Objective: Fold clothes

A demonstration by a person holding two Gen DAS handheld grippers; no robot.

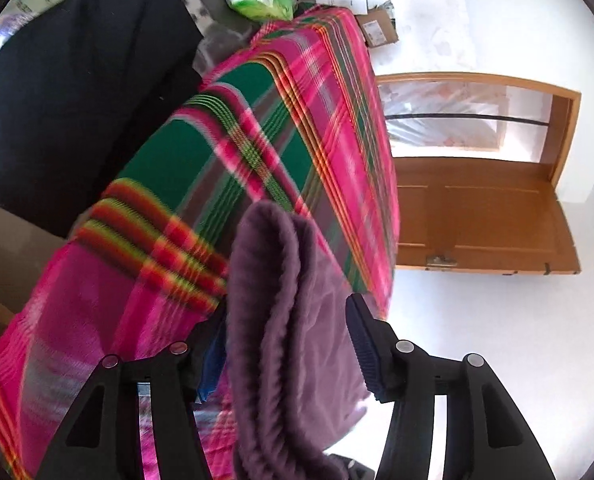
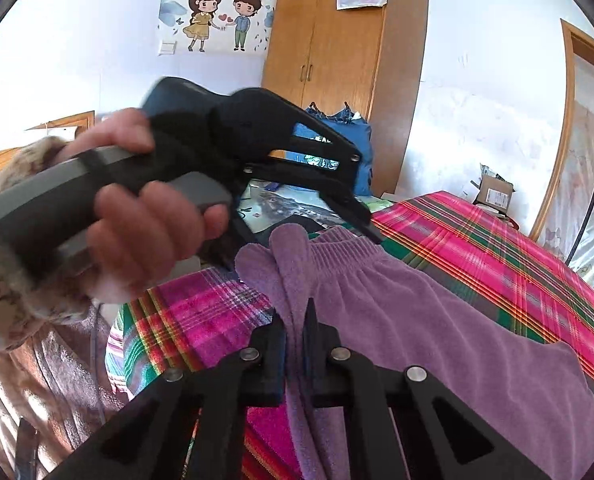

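Lying across the bed, the purple fleece trousers [image 2: 437, 304] rest on a pink and green plaid sheet [image 2: 497, 240], with the elastic waistband toward the far side. The right tool [image 2: 295, 344] is clenched on a bunched fold of this purple cloth, and the cloth runs up between its two black pads. The left tool [image 1: 289, 344] stands released: a thick fold of the same trousers [image 1: 273, 300] hangs between its pads, and the right pad is clearly apart from it. In the right wrist view a hand [image 2: 149, 220] with a patterned fleece sleeve holds the grey handle of the left tool just above the waistband. Behind the trousers lie a blue bag [image 2: 353, 140] and some printed packets. A wooden wardrobe [image 2: 337, 60] stands at the wall, a cardboard box [image 2: 495, 192] is beside the bed, and a dark garment [image 1: 77, 80] covers the far part of the bed.
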